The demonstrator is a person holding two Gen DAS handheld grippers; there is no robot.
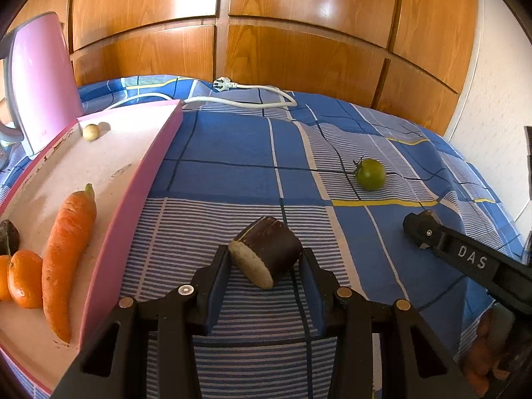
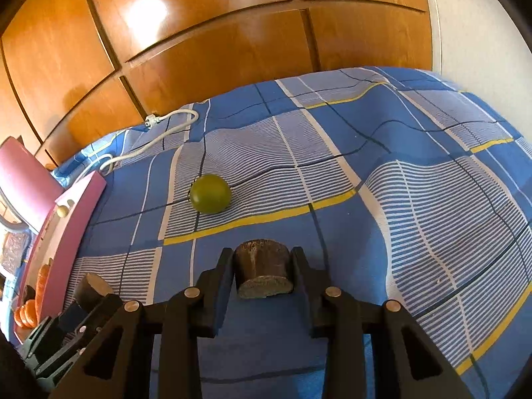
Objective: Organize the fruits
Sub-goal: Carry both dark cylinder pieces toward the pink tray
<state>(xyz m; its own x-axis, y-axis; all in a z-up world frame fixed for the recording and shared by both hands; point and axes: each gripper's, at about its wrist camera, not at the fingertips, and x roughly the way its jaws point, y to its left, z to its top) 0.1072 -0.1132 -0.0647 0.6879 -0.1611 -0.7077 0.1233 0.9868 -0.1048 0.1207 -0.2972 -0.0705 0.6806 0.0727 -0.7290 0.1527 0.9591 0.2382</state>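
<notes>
My left gripper is shut on a dark-skinned eggplant chunk whose pale cut face turns toward the camera, held just above the blue checked cloth. My right gripper is shut on a second dark chunk; the left wrist view shows it at the right, the right gripper with the chunk at its tip. A green tomato lies loose on the cloth beyond both grippers. The pink tray at the left holds a carrot, oranges and a small pale round fruit.
A pink kettle stands behind the tray, and its white cord and plug trail across the far cloth. Wooden cabinet doors close off the back. A dark item lies at the tray's left edge. The cloth is rumpled at the right.
</notes>
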